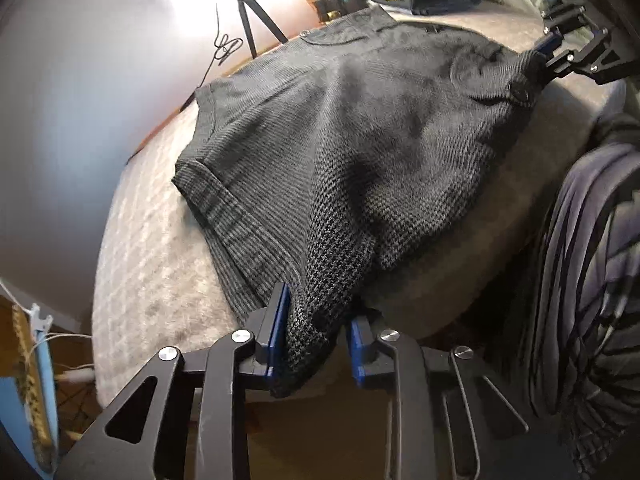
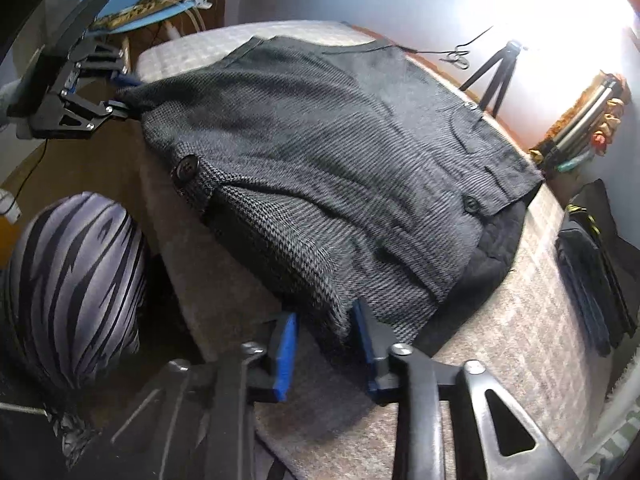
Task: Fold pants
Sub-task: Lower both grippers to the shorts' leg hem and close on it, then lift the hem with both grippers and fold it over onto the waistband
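Grey houndstooth pants [image 1: 360,128] lie folded on a grey-beige bed, with buttons and pockets showing; they also fill the right wrist view [image 2: 320,168]. My left gripper [image 1: 316,344] is shut on a corner of the pants at the near bed edge; it shows at upper left in the right wrist view [image 2: 124,96]. My right gripper [image 2: 324,344] holds the other near corner, its blue pads apart around the cloth edge; in the left wrist view [image 1: 538,62] it pinches that corner at upper right.
The bed [image 2: 500,320] carries folded dark clothes [image 2: 596,272] at its right end. A small black tripod [image 2: 496,72] and a cable stand by the wall. A person's striped dark clothing [image 2: 72,280] is beside the bed. A blue board [image 2: 132,4] is at upper left.
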`<state>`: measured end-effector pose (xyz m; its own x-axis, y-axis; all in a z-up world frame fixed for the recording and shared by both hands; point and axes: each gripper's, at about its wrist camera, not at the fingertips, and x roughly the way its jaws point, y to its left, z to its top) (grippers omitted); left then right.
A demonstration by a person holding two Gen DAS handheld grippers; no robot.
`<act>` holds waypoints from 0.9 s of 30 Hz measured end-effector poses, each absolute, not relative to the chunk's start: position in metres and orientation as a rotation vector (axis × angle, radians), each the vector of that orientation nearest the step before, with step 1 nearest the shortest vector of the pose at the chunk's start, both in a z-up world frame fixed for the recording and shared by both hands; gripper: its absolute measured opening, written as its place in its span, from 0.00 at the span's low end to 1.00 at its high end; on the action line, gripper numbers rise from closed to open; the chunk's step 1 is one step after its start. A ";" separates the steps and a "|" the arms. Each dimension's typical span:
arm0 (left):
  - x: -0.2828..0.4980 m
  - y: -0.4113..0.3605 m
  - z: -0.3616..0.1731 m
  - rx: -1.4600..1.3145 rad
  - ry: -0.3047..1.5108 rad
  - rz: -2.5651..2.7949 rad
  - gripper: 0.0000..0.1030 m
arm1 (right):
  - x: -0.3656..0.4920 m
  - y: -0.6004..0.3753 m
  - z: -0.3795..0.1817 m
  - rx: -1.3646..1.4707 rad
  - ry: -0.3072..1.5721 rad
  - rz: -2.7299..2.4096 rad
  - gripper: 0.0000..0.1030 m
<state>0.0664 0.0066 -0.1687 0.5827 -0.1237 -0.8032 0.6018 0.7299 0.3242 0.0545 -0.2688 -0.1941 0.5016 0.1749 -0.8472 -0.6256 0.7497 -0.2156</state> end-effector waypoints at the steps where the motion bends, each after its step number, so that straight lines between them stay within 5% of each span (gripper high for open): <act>1: 0.069 0.008 -0.166 0.612 0.847 -0.459 0.18 | 0.054 -0.270 -0.191 -0.545 0.922 0.509 0.14; 17: 0.145 -0.009 -0.072 0.498 0.597 -0.385 0.13 | 0.083 -0.278 -0.110 -0.518 0.680 0.361 0.09; 27: 0.243 -0.036 -0.058 0.442 0.591 -0.375 0.13 | 0.165 -0.303 -0.077 -0.452 0.648 0.276 0.08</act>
<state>0.2427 -0.0356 -0.0581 0.7691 -0.2100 -0.6036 0.4566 0.8414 0.2890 0.1654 -0.3029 -0.0771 0.7663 0.1071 -0.6335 -0.3830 0.8678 -0.3167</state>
